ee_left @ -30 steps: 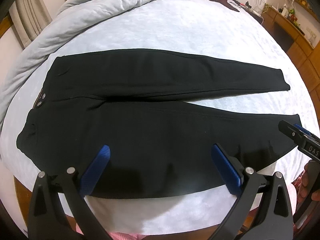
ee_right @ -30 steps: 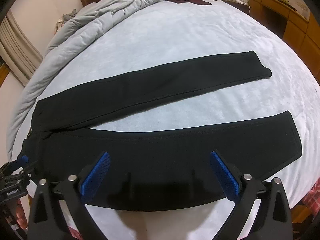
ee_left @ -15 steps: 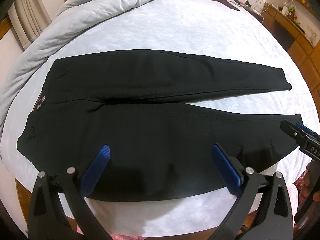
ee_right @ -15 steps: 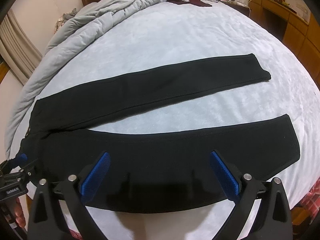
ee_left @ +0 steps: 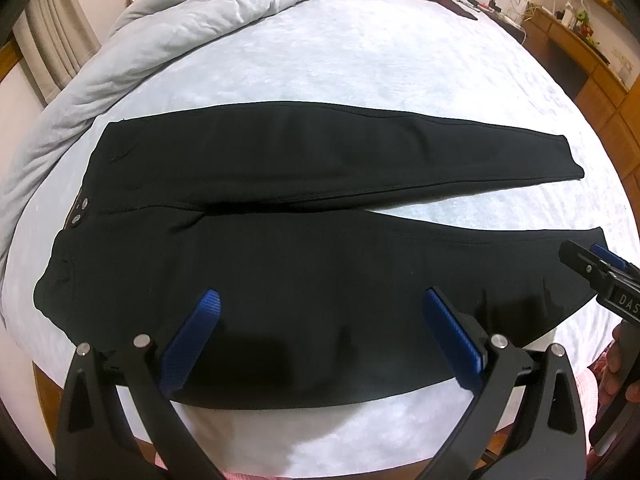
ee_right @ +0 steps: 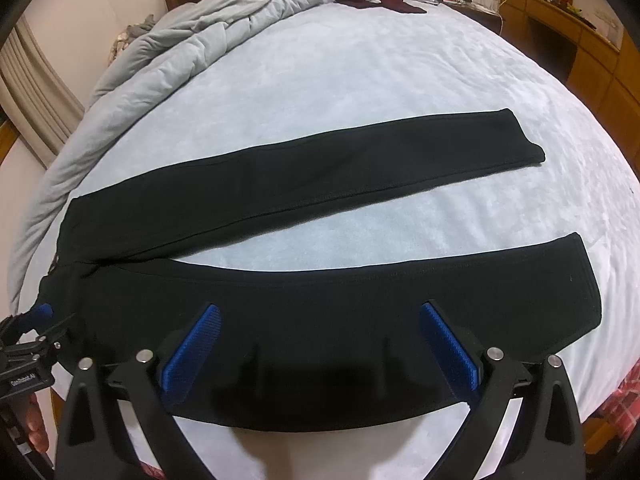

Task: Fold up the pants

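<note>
We work over one bed [ee_left: 360, 60], its pale cover bare around the garment, with one grey duvet [ee_left: 180, 12] bunched along the far left edge and a wooden cabinet [ee_right: 580, 52] off to the right.

On the bed lies one pair of black pants [ee_left: 300, 272], spread flat and unfolded. Its long axis runs across us, left to right: the waistband [ee_left: 76, 216] sits at the left, and the two legs run out to the right, parting into a narrow V. The far leg [ee_right: 320, 172] lies well apart from us; the near leg [ee_right: 360, 300] lies along the bed's near edge, directly ahead of both claws and just beyond their tips.

We hold two claws. The left claw [ee_left: 320, 336] faces the seat and upper thigh, so it is nearer the waistband. The right claw [ee_right: 320, 340] faces the lower run of the near leg, so it is nearer that leg's cuff [ee_right: 588, 280]. Both stand wide apart, four blue pads in all, gripping nothing.

We judge the coming move turns on that near long edge: each claw can take it where it stands and carry the near leg away from us onto the far one.

Smallest, two metal snaps [ee_left: 80, 210] show at the waistband.
</note>
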The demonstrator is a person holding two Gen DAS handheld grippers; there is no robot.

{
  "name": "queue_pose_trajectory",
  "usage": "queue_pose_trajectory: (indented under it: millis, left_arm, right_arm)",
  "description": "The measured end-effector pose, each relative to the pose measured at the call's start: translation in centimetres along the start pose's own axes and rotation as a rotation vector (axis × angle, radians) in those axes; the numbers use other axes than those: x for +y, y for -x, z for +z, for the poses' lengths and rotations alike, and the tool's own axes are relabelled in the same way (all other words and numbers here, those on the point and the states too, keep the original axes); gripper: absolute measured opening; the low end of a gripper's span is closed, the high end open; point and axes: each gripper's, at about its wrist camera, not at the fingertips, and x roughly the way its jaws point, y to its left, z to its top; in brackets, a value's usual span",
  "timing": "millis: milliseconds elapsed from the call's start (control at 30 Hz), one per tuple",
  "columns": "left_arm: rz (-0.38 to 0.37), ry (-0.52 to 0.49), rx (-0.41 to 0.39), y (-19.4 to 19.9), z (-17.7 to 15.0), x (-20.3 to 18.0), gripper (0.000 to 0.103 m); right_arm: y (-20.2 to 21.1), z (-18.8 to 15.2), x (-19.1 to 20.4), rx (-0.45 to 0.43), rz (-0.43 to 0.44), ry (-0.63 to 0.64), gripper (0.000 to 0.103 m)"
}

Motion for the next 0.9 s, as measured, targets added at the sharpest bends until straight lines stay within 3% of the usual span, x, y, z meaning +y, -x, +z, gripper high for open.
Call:
queue_pose_trajectory:
  millis: [333,467,600,700,900]
  left_arm:
    - [-0.002,0.0,0.013,-0.9,0.7,-0.5,0.1]
    - [-0.011,0.01,0.029,-2.3,2.8,-1.2,0.1]
    - [-0.019,-0.002,0.031,-4.2,6.3,-2.9,0.1]
    - [-0.04,-0.022,0.047,-6.4,9.9,-5.6,0.1]
    - [-0.116,-0.01,0.104,-10.6,14.0,-9.3,0.1]
  right_arm:
    - [-0.9,0.9,-0.7,0.022,0.027,-0.002,0.099]
    - [-1.3,3.5,-3.1,0.013,0.017,0.008,0.099]
    - [-2.1,8.2,-8.5,-0.012,-0.038,-0.007,0.099]
    - [-4.6,12.9,-14.8,0.036,-0.043,-0.069,0.099]
    - [-10.5,19.3,-22.2,0.181,-0.112,-0.057,0.099]
